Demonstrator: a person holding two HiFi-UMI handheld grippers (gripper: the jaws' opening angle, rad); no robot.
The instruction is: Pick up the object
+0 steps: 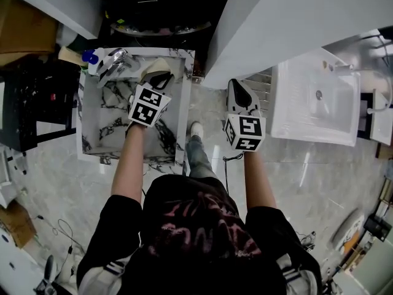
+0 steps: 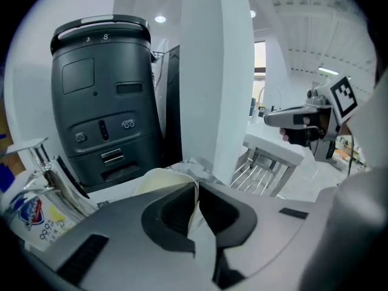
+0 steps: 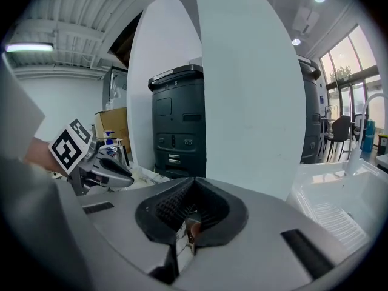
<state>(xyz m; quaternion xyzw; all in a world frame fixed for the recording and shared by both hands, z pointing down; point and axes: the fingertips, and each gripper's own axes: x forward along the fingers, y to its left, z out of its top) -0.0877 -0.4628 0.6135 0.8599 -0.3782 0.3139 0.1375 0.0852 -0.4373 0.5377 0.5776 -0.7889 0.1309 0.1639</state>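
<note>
The marble-patterned basin (image 1: 101, 125) is standing at the left. A faucet (image 1: 113, 62) and a blue-capped bottle (image 1: 91, 56) are sitting at its far left corner. A white sink (image 1: 281, 103) is lying at the right. The left gripper (image 1: 158, 77) is pinching a thin cream object (image 1: 156, 65) between its closed jaws. It is holding the object above the basin's far right part, seemingly clear of the bottom. The object is showing as pale, curved and sheet-like, possibly a soft cloth or pad. The left arm (image 1: 130, 165) is reaching out over the basin, with its gripper tilting downward. The right gripper (image 1: 241, 94) is hovering over the floor between basin and sink. Its jaws are pressing together with nothing between them.
</note>
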